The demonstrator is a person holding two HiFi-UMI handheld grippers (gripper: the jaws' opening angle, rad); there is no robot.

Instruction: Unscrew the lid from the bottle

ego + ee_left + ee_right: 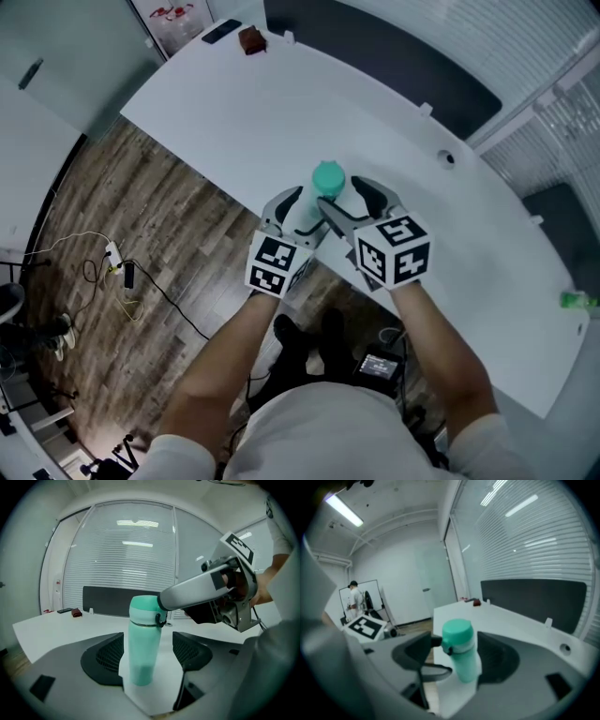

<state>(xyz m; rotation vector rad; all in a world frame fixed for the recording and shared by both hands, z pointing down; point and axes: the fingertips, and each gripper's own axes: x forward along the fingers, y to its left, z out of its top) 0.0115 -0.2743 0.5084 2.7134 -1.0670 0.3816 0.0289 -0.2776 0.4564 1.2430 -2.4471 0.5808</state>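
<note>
A teal bottle point(328, 180) stands upright near the front edge of the white table point(234, 122), its teal lid point(143, 607) on top. My left gripper point(300, 212) is open and low, with the bottle's body point(140, 658) standing free between its two dark pads. My right gripper point(349, 199) is open too and reaches in at lid height point(457, 632). In the left gripper view, one right finger point(187, 595) ends right at the side of the lid; whether it touches I cannot tell. A gap shows on the other side.
A dark red block point(251, 39) and a black remote point(221, 31) lie at the table's far left corner. A green thing point(577, 300) sits at the right edge. Cables point(112, 262) lie on the wooden floor. A person point(355, 597) stands far off.
</note>
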